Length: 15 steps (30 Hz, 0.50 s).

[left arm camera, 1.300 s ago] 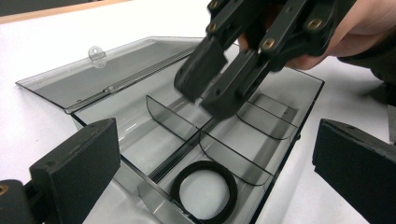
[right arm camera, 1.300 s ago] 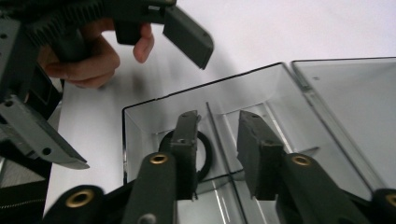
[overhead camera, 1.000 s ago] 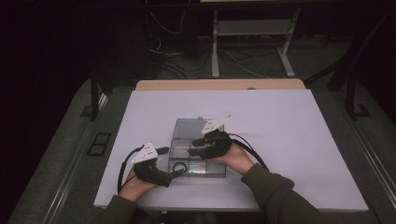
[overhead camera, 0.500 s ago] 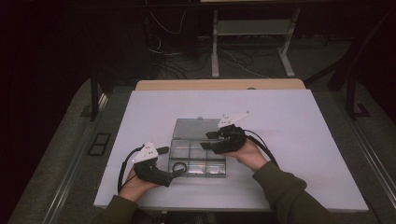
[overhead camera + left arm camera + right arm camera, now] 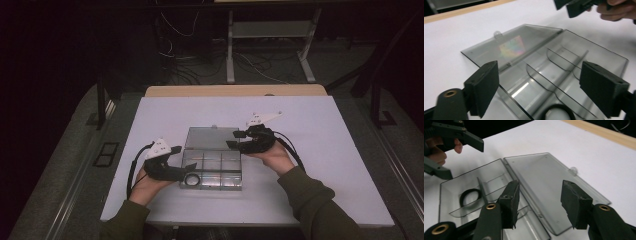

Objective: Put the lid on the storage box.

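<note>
Left gripper (image 5: pixel 541 87): jaws apart, nothing pressed between them; they have just been closing a little. They straddle the near left corner of the clear compartment box (image 5: pixel 212 167), which lies between the jaws but untouched as far as I can tell. Black ring (image 5: pixel 190 179) lies in the box's near left compartment, just ahead of these jaws.

Right gripper (image 5: pixel 540 203): jaws apart, empty, hovering over the seam where the box's tray meets its lid (image 5: pixel 549 185). From the high view this gripper sits at the box's far right corner, beside the hinge line.

Lid lies flat open on the white surface (image 5: pixel 325 165), swung away from the person, latch tab at its far edge.

Risks, as judged:
- Box is light and clear; a 1-sided push from either jaw could slide it across the smooth surface.
- If the left jaws close on the tray wall rather than the ring, the box may tip and the ring roll into another compartment.
- Thin lid offers the right jaws little edge to catch; a slip could snap it down or skew the hinge.
- Both grippers work close together; collision is possible.
</note>
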Each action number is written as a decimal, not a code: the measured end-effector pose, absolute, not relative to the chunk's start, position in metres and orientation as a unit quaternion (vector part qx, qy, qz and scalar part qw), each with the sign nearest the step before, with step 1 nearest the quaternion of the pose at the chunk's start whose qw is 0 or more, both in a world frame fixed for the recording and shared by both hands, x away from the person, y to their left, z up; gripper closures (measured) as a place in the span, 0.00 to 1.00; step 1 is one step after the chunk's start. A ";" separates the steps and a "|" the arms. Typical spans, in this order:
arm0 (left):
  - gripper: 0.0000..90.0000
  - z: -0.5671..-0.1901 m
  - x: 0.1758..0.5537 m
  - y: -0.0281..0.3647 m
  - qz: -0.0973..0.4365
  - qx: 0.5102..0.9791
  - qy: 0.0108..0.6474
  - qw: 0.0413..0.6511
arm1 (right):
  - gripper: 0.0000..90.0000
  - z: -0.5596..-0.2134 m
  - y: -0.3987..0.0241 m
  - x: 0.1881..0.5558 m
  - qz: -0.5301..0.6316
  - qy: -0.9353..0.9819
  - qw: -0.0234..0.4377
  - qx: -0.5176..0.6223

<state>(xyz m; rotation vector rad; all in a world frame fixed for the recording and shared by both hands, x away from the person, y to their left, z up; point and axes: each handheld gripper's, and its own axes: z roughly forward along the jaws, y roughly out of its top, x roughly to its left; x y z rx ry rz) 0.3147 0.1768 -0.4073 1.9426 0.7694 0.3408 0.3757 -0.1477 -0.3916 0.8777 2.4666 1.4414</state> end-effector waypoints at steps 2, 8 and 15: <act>0.22 -0.406 0.322 0.176 0.140 0.798 0.325 0.489 | 0.56 -0.391 -0.152 0.378 0.482 0.821 0.082 0.294; 0.30 -0.400 0.344 0.175 0.142 0.792 0.334 0.490 | 0.59 -0.392 -0.159 0.382 0.482 0.817 0.091 0.303; 0.45 -0.394 0.368 0.175 0.144 0.781 0.356 0.493 | 0.67 -0.396 -0.166 0.388 0.481 0.811 0.099 0.317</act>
